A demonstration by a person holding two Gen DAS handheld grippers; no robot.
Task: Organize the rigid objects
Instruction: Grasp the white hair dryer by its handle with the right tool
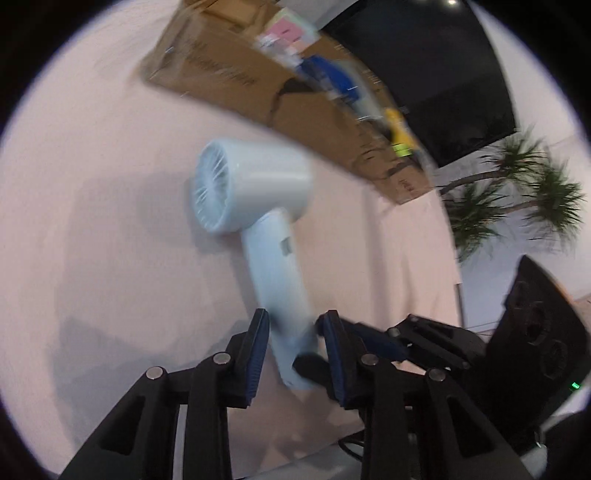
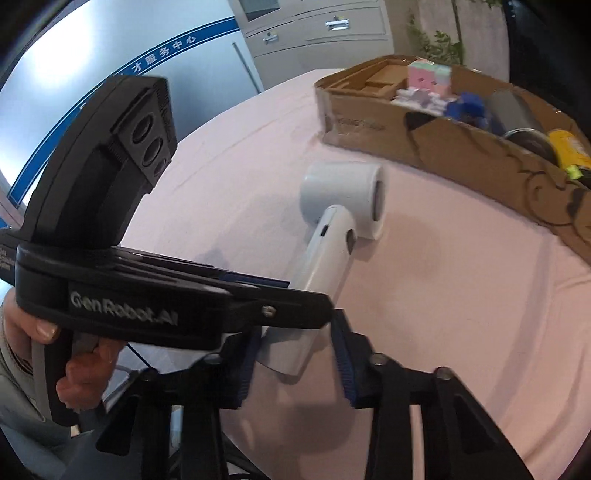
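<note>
A pale blue hair dryer [image 1: 258, 206] lies on the pink table; it also shows in the right wrist view [image 2: 340, 206]. My left gripper [image 1: 295, 332] has its blue pads on both sides of the dryer's handle end, close against it. In the right wrist view the left gripper's body [image 2: 166, 295] crosses the frame and reaches the handle. My right gripper [image 2: 295, 343] is open, its fingers wide on either side of the handle's lower end. A cardboard box [image 2: 424, 136] behind the dryer holds several items.
The box [image 1: 258, 85] holds pink and blue items, a grey cylinder [image 2: 513, 107] and a yellow object [image 2: 569, 147]. A dark screen [image 1: 443, 74] and a potted plant [image 1: 517, 192] stand beyond the table. Grey cabinets [image 2: 314, 29] are behind.
</note>
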